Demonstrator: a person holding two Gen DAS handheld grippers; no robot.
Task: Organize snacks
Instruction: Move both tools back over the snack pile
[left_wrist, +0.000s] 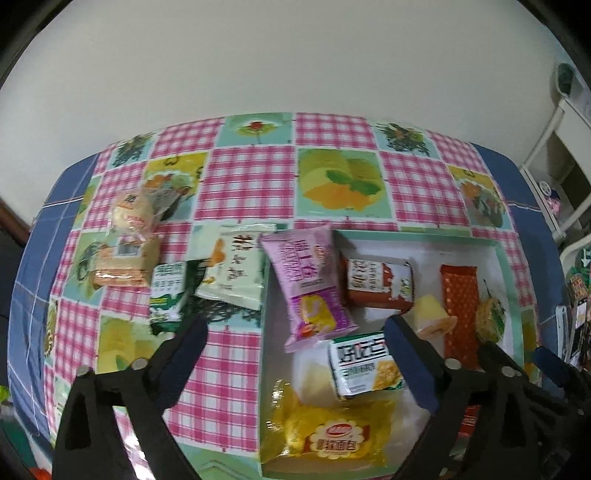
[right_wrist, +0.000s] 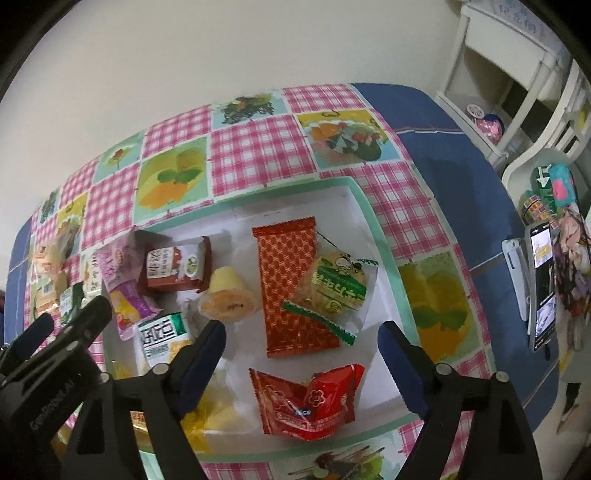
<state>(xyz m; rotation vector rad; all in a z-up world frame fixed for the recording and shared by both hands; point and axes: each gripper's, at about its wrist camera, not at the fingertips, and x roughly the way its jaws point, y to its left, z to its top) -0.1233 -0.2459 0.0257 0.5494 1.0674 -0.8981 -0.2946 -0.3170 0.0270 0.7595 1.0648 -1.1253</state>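
Note:
A white tray with a teal rim (left_wrist: 509, 258) (right_wrist: 373, 218) lies on the checked tablecloth and holds several snacks. My left gripper (left_wrist: 295, 325) hangs open above the purple packet (left_wrist: 310, 288) and the white-and-green cracker pack (left_wrist: 364, 365), touching neither. A yellow bread packet (left_wrist: 325, 435) lies nearest. My right gripper (right_wrist: 303, 328) stands open over the orange-red wafer packet (right_wrist: 288, 280), with a red packet (right_wrist: 310, 402) lying loose below its fingers. Outside the tray, to its left, lie a small green pack (left_wrist: 166, 295), a pale pack (left_wrist: 232, 273) and clear-wrapped cakes (left_wrist: 129, 236).
A round green-labelled cake (right_wrist: 336, 284), a jelly cup (right_wrist: 229, 295) and a brown packet (right_wrist: 177, 269) also sit in the tray. A phone on a stand (right_wrist: 543, 288) and white shelves (right_wrist: 498, 92) stand right of the table. A pale wall runs behind.

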